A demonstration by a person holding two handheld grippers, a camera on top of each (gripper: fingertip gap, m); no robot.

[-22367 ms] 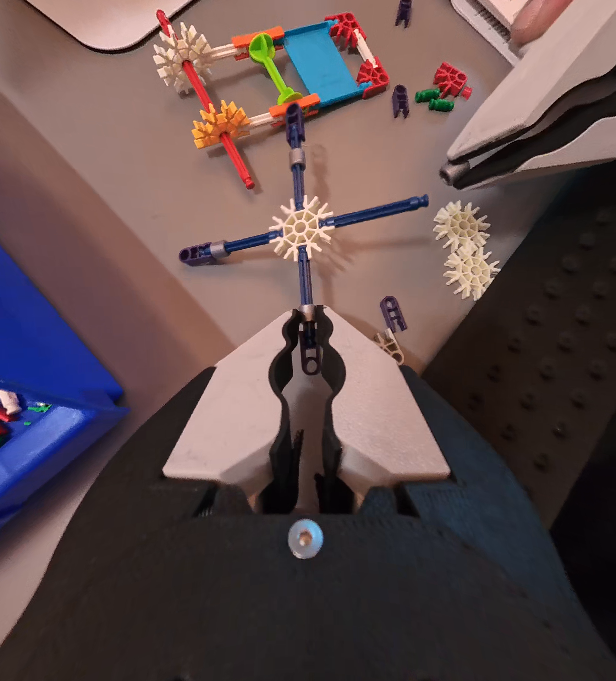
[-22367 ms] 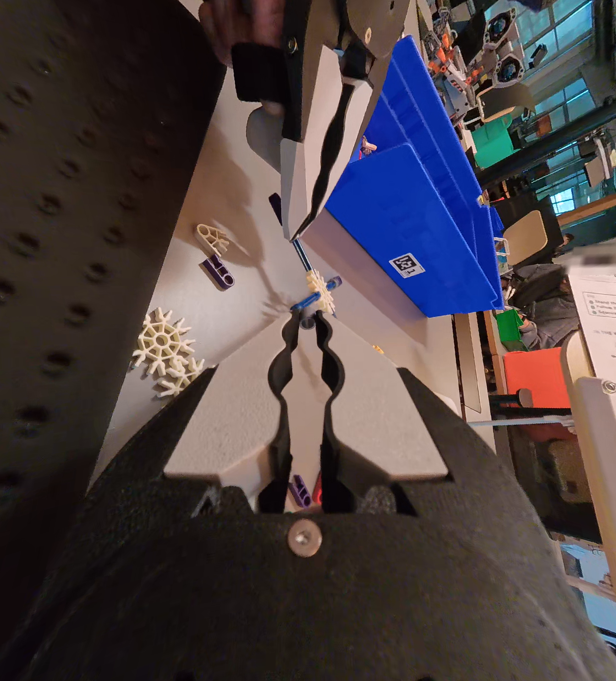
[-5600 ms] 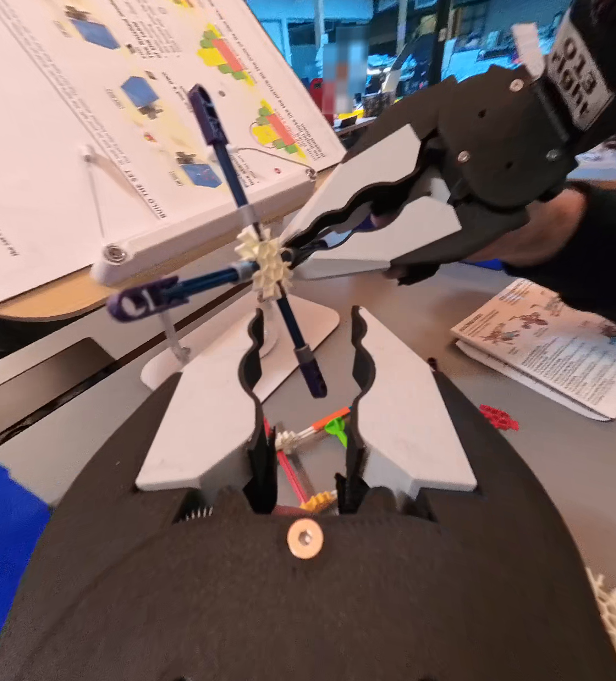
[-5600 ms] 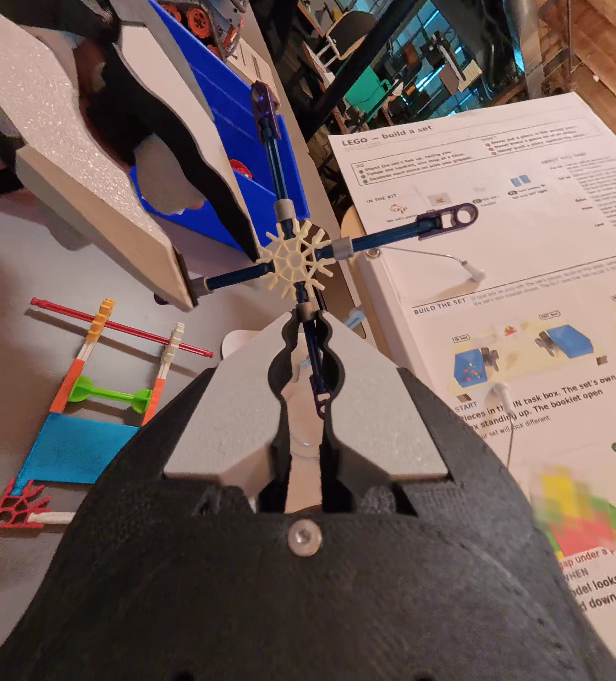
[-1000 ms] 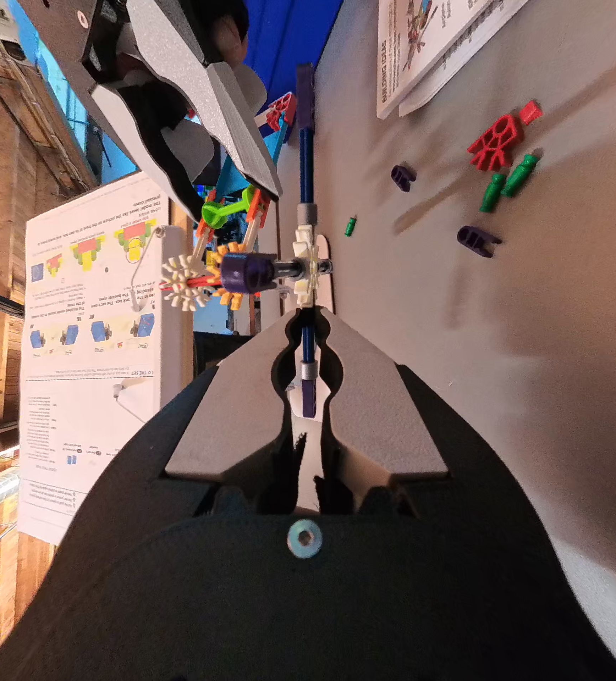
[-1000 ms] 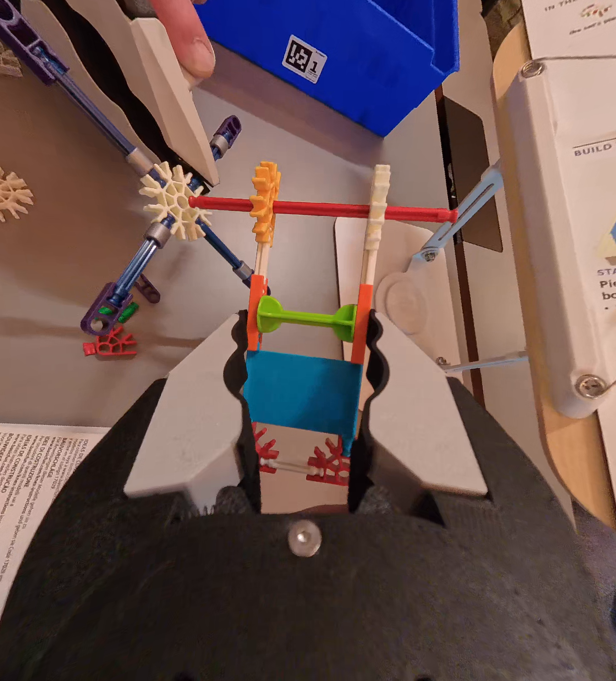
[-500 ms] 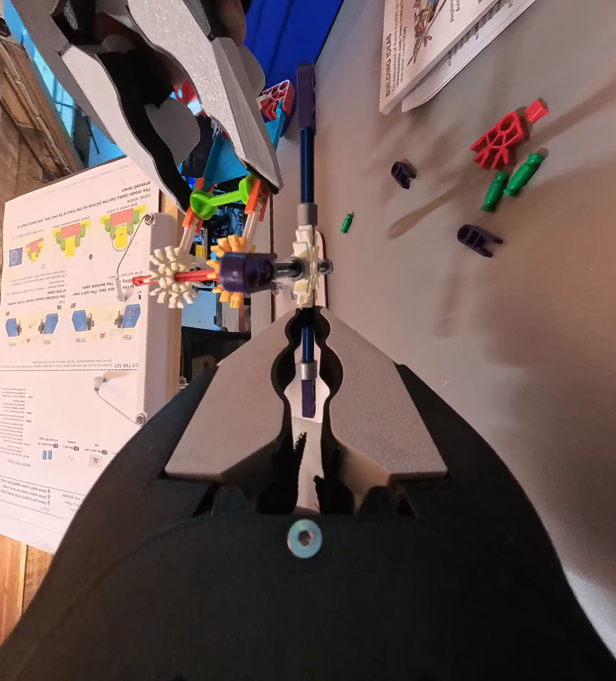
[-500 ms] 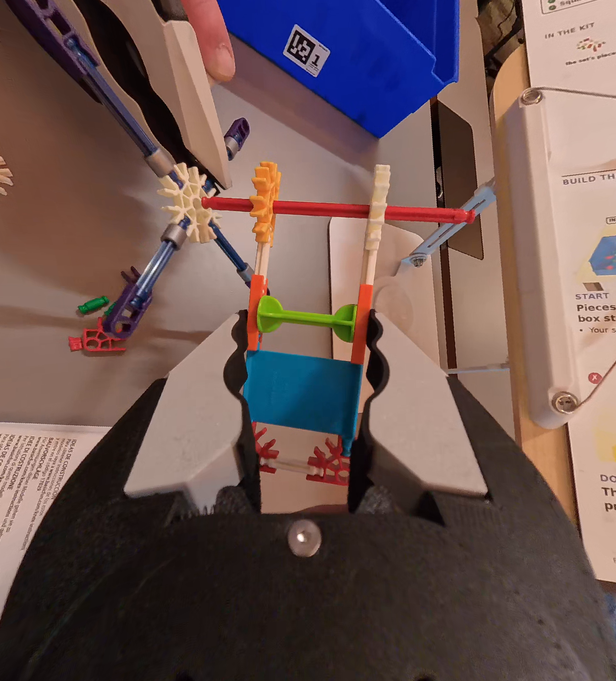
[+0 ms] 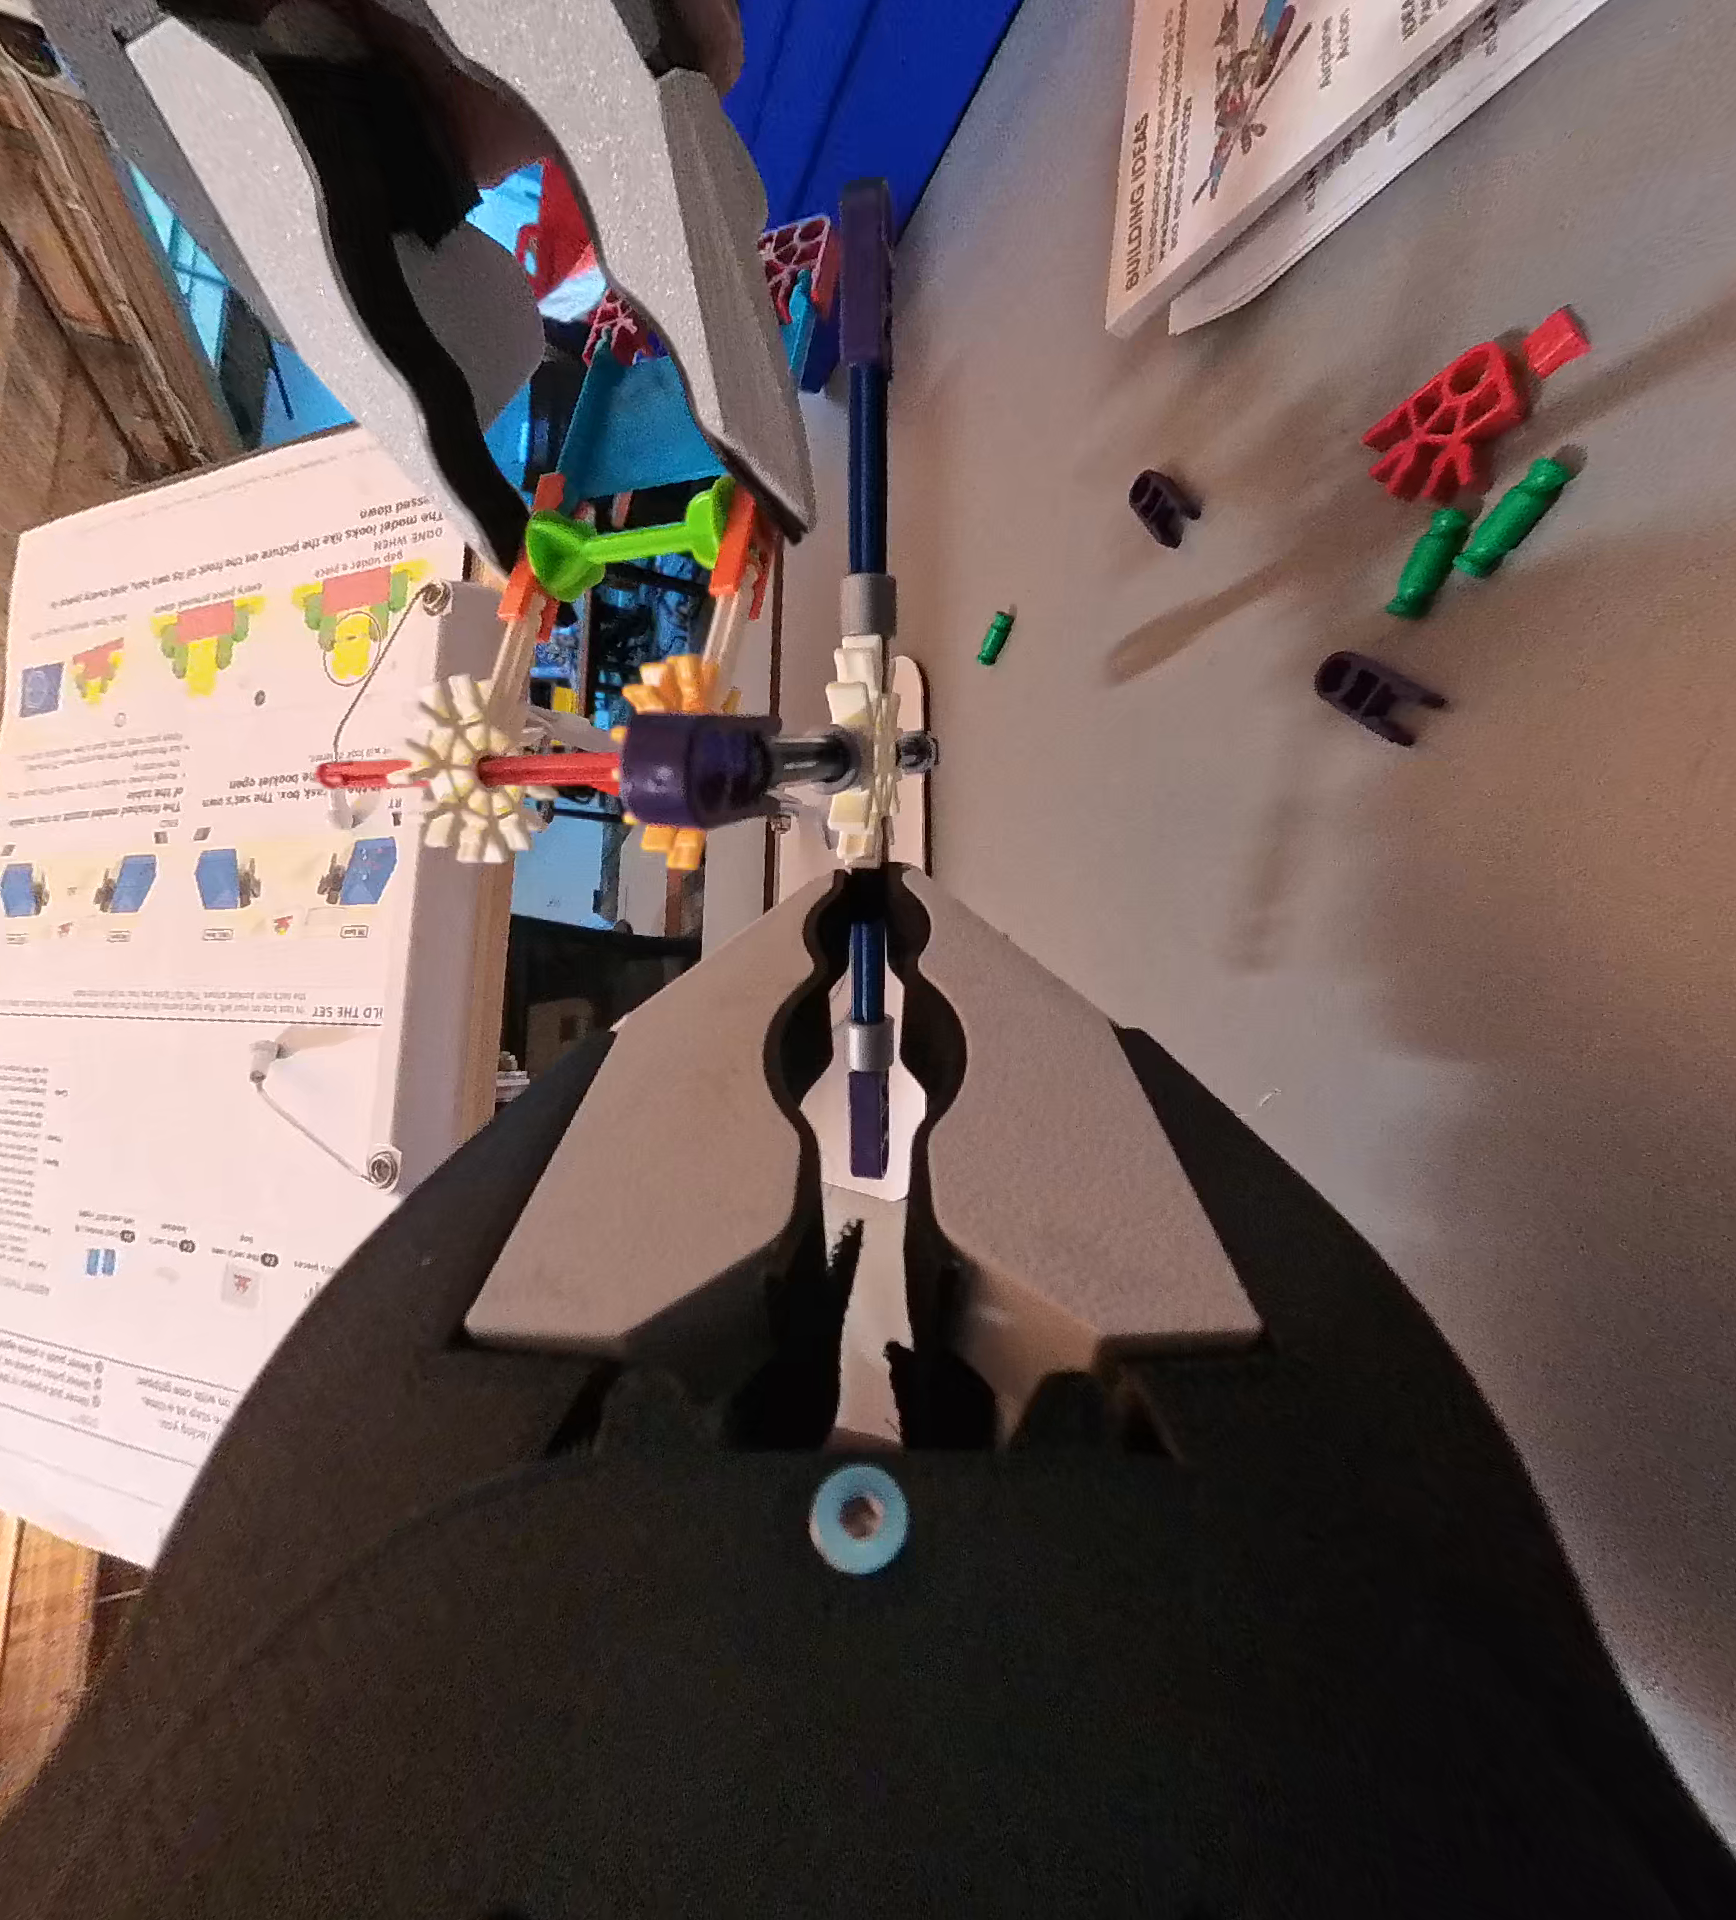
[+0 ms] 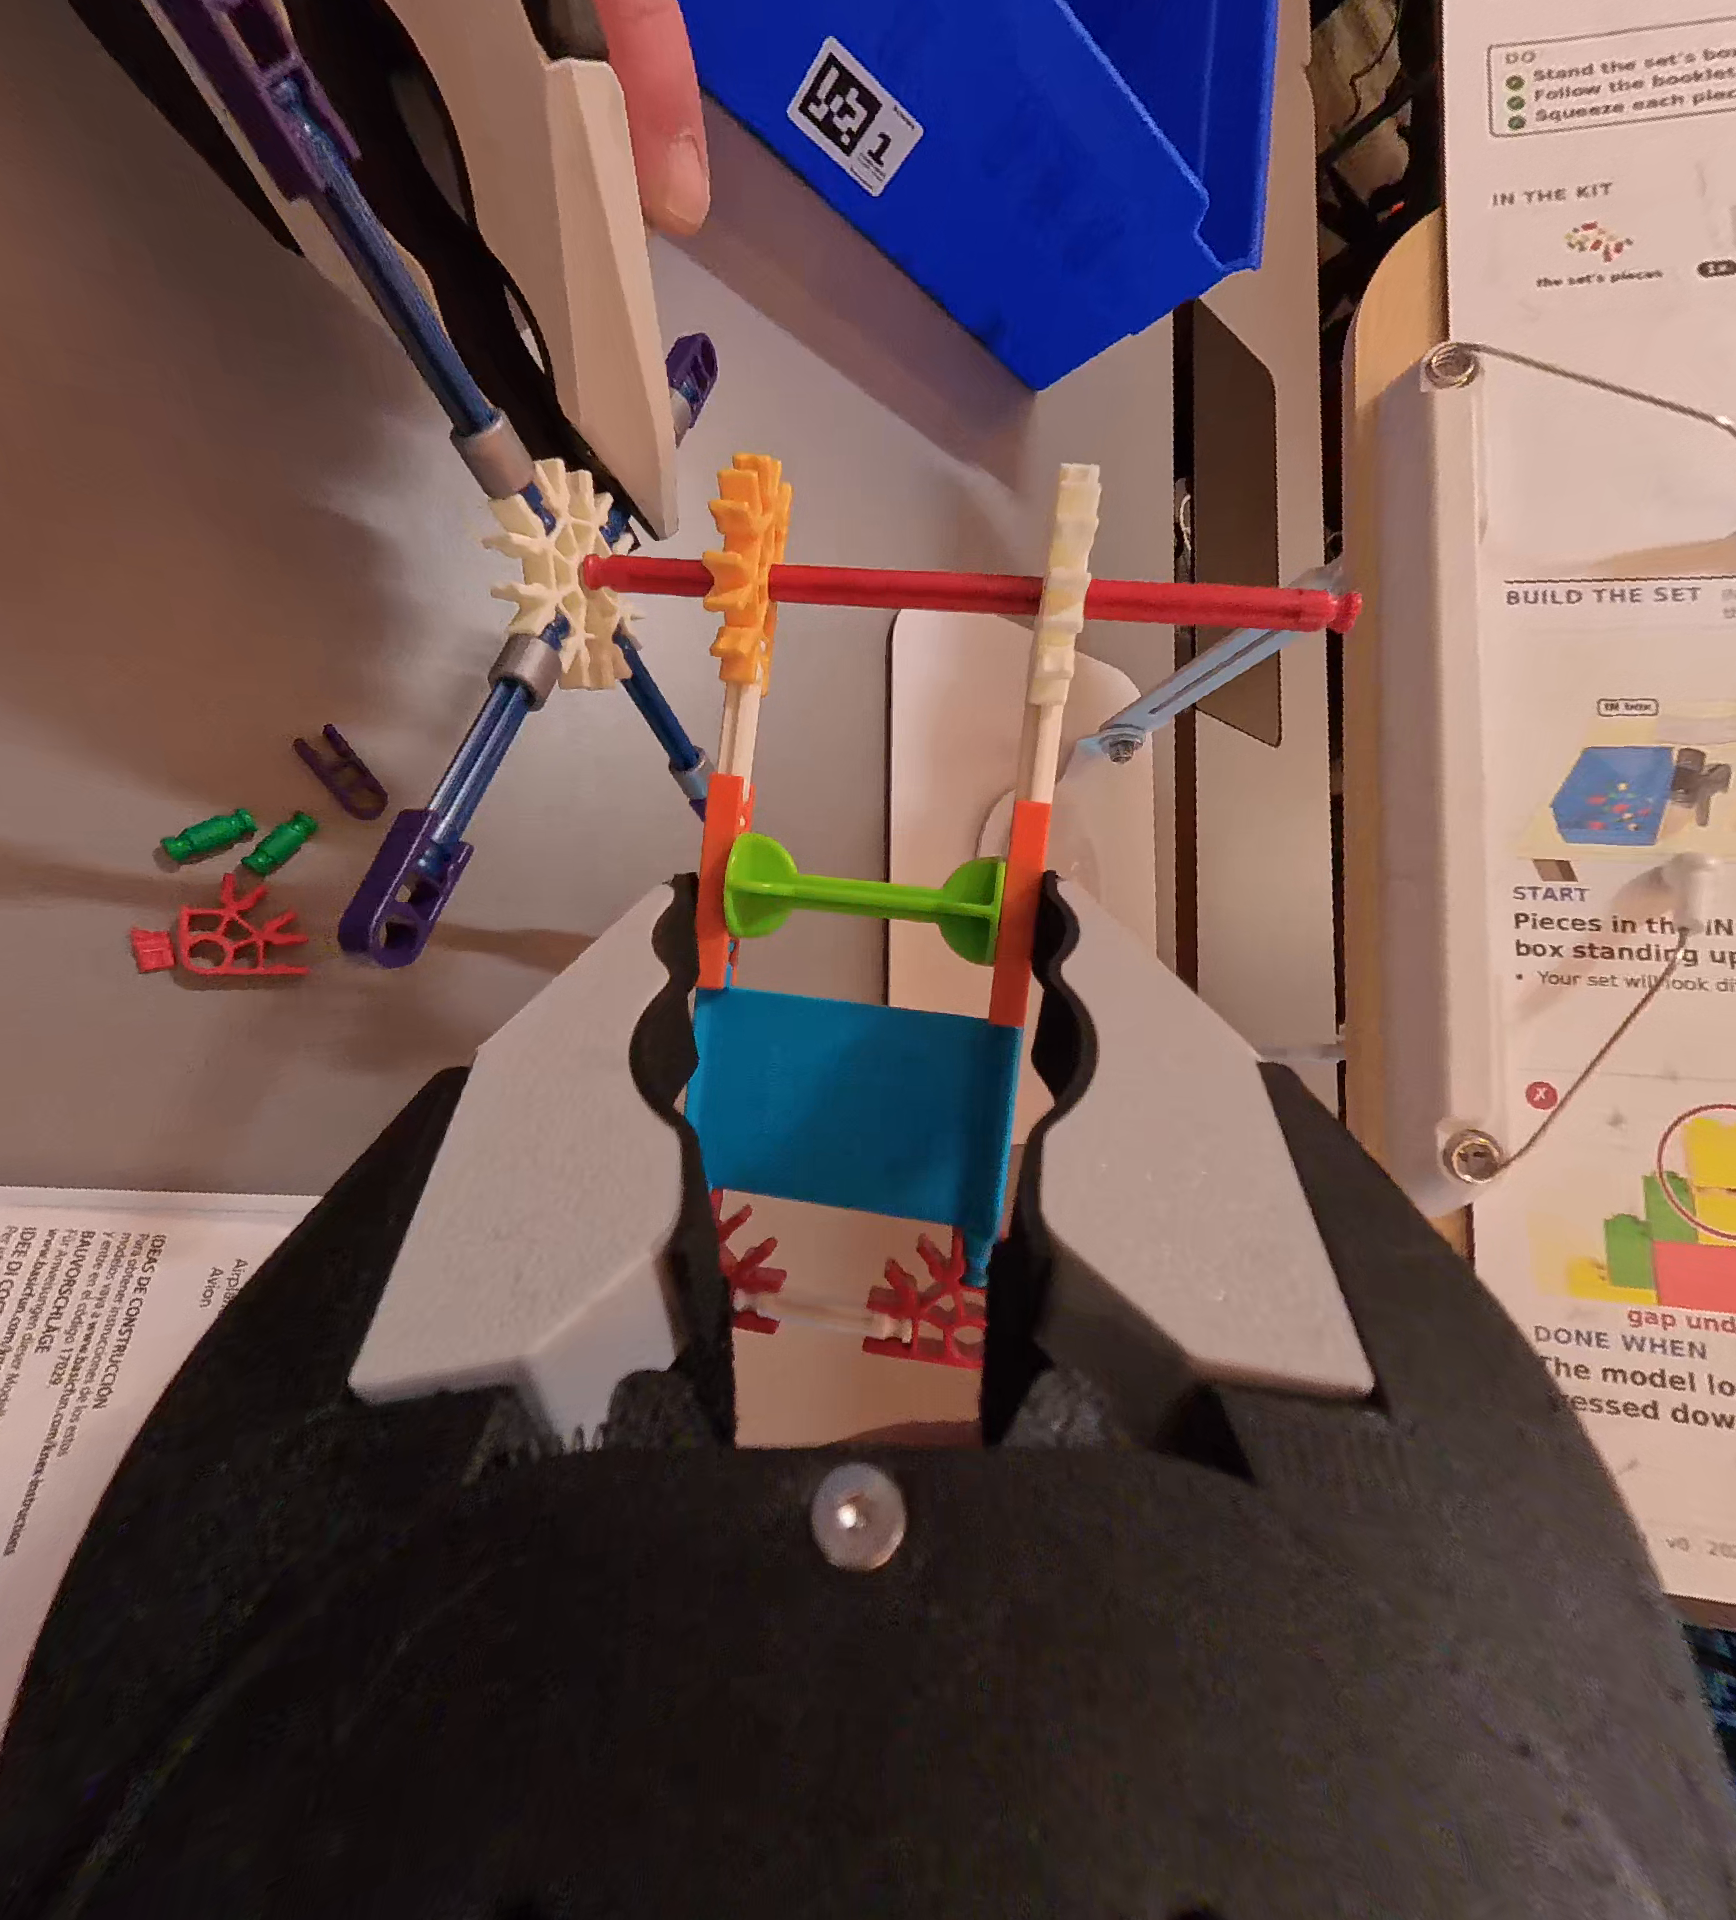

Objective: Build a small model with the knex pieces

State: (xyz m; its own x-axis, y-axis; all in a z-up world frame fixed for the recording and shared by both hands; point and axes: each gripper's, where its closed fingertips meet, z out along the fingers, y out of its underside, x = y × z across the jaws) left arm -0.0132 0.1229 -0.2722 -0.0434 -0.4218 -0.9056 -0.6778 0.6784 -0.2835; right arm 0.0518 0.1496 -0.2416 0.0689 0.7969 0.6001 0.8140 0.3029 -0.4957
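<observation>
Left wrist view: left tongs [image 9: 864,883] pinching a dark blue plastic rod [image 9: 866,987] of a cross-shaped assembly, its hub a cream snowflake-shaped plastic connector [image 9: 862,758] just beyond the fingertips. Opposite rod ends in a purple clip [image 9: 864,270]; a third rod with a purple end cap [image 9: 692,767] points toward the camera. Right tongs [image 9: 635,520] enter from above, carrying a multicoloured frame whose lime green spool-shaped rod [image 9: 625,540] and red plastic axle [image 9: 542,771] are visible. Axle tip sits at or near the hub; contact cannot be confirmed. Grey surface [image 9: 1466,935] carries a red fan-shaped connector [image 9: 1446,416], two green pegs [image 9: 1466,540], two purple clips [image 9: 1368,691] and a booklet [image 9: 1311,135].

Right wrist view: right tongs [image 10: 859,904] spread around and pinching the frame at its teal plastic panel [image 10: 843,1112] and orange connectors [image 10: 716,883]. Red axle [image 10: 947,590] passes through an orange snowflake connector [image 10: 744,566] and a cream one [image 10: 1066,571]; its left end meets the hub [image 10: 552,577] held by the left tongs [image 10: 625,488]. Blue plastic bin [image 10: 999,177] stands behind; white instruction board [image 10: 1653,727] stands to the right.
</observation>
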